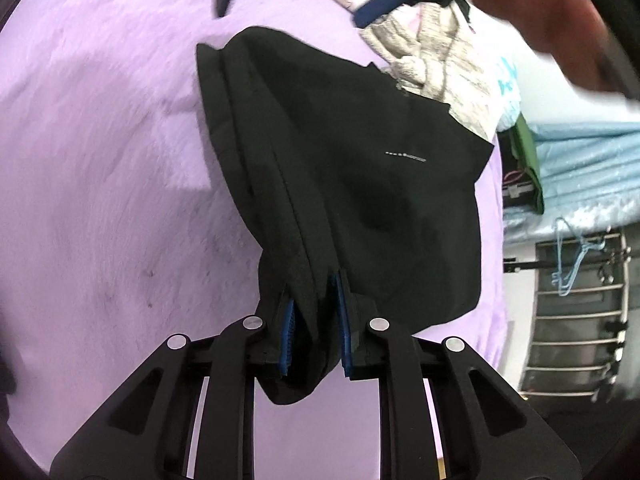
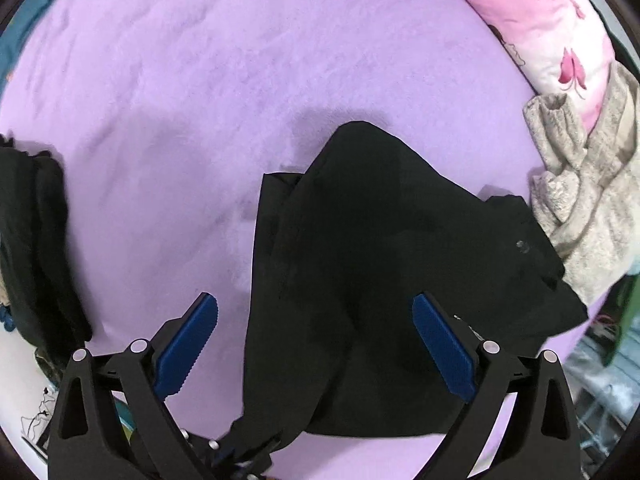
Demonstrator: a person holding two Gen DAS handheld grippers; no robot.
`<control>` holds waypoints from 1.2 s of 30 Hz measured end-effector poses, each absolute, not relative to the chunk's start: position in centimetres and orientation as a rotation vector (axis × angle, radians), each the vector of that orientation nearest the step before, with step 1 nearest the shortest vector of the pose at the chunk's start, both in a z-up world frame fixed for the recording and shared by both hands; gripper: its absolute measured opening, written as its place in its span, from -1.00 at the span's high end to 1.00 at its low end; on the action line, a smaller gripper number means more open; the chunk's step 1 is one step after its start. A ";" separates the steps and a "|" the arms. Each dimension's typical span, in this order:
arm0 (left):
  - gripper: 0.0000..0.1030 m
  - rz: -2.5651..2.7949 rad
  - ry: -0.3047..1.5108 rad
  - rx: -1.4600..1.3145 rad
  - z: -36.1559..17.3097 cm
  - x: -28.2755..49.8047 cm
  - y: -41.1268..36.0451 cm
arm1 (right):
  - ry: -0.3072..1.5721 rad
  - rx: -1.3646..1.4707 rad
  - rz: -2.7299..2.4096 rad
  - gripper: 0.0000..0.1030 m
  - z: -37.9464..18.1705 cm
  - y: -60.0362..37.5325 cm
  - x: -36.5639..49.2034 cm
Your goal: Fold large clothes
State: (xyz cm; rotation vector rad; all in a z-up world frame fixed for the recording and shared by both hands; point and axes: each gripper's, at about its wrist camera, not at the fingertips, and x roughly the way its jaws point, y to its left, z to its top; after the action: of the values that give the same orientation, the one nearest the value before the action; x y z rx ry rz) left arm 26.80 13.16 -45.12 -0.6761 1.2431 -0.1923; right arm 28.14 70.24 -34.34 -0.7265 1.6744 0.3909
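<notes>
The lilac bed cover is the biggest thing in view, and the black garment lies across the middle of it, partly doubled over, one seamed edge running toward the left hand-held gripper. That gripper is nearly closed, its blue pads pinching a bunched fold of the black cloth, which rises off the cover toward it. The right hand-held gripper stands wide open above the same garment, a blue pad on each side of the cloth and neither pressing on it; it holds nothing.

The step in hand looks like carrying the pinched end over to make the next fold. To do it well, I would keep the left grip firm, since several layers are caught and a slack one could slip. The open gripper would best take the matching corner or edge at the garment's near side, so both ends travel together and the crease lands straight. The cloth is limp and dark, so layers are hard to tell apart; closing on one layer only would drag the fold askew.

Beside the garment, toward the pink floral pillow, sits a heap of grey knitted clothing, close enough to snag.

Smallest: a short line of pale print on the garment's front, too small to read. A small round mark near its collar is likewise illegible.
</notes>
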 end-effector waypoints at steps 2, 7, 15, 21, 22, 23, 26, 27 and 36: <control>0.71 -0.190 1.239 -0.657 -44.7 26.8 12.6 | 1.734 -0.702 0.357 -0.87 -35.0 70.5 28.5; 0.71 -0.186 1.240 -0.615 -44.1 27.1 11.8 | 1.860 -0.836 0.259 -0.87 -38.3 71.6 27.9; 0.72 -0.191 1.235 -0.569 -43.4 27.4 10.6 | 1.874 -0.904 0.131 -0.87 -40.7 73.3 28.4; 0.72 -0.167 1.236 -0.506 -42.7 27.5 9.9 | 1.809 -0.954 -0.002 -0.87 -42.5 72.8 28.4; 0.72 -0.167 1.236 -0.508 -42.7 27.5 9.9 | 1.809 -0.956 -0.006 -0.87 -42.8 72.6 28.3; 0.72 -0.167 1.235 -0.502 -42.6 27.6 9.7 | 1.799 -0.971 -0.007 -0.87 -43.0 72.6 28.3; 0.72 -0.167 1.233 -0.489 -42.4 27.7 9.4 | 1.785 -0.990 -0.016 -0.87 -43.5 72.6 28.2; 0.72 -0.168 1.233 -0.481 -42.4 27.7 9.3 | 1.789 -0.983 -0.020 -0.87 -43.8 72.2 28.0; 0.72 -0.186 1.231 -0.446 -41.8 27.8 8.2 | 1.782 -0.970 -0.015 -0.78 -45.4 71.4 27.6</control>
State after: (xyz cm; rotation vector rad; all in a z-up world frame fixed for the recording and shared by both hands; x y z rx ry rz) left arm 27.79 8.20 -41.76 -0.4457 1.2307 -0.1863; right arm 27.63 71.36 -45.40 -0.9703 1.7817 -0.0149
